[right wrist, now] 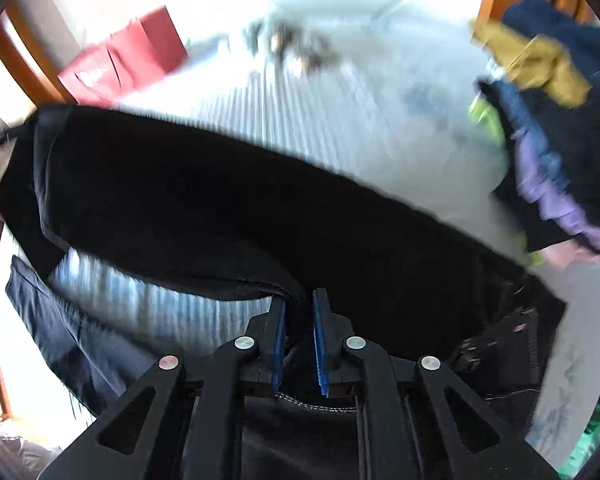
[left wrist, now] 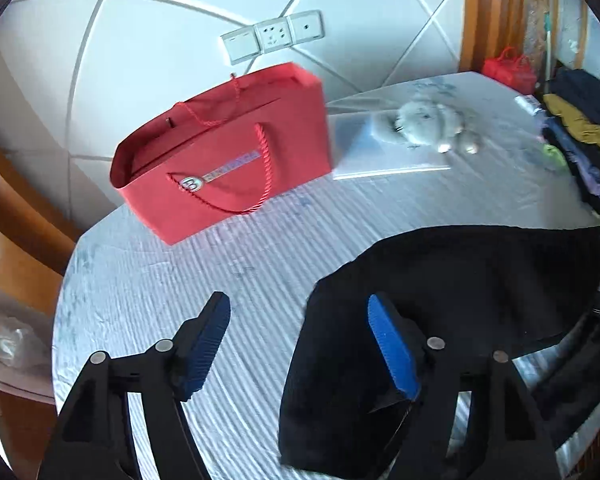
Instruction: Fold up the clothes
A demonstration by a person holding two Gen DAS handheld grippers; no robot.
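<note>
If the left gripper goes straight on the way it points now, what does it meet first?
Probably the striped bed cover, just beside the left edge of the black garment. The open left gripper has nothing between its pads; depth is uncertain.

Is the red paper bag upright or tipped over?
Upright. The red paper bag stands on its base on the bed, open mouth up, rope handle hanging down its front.

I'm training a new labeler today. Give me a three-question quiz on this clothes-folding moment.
1. True or false: the left gripper is clamped on the black garment.
2. What do the right gripper fingers pinch? A) red bag B) black garment C) plush toy
3. What stands on the bed by the wall?

Key: 1 false, it is open; 2 B; 3 the red paper bag.
</note>
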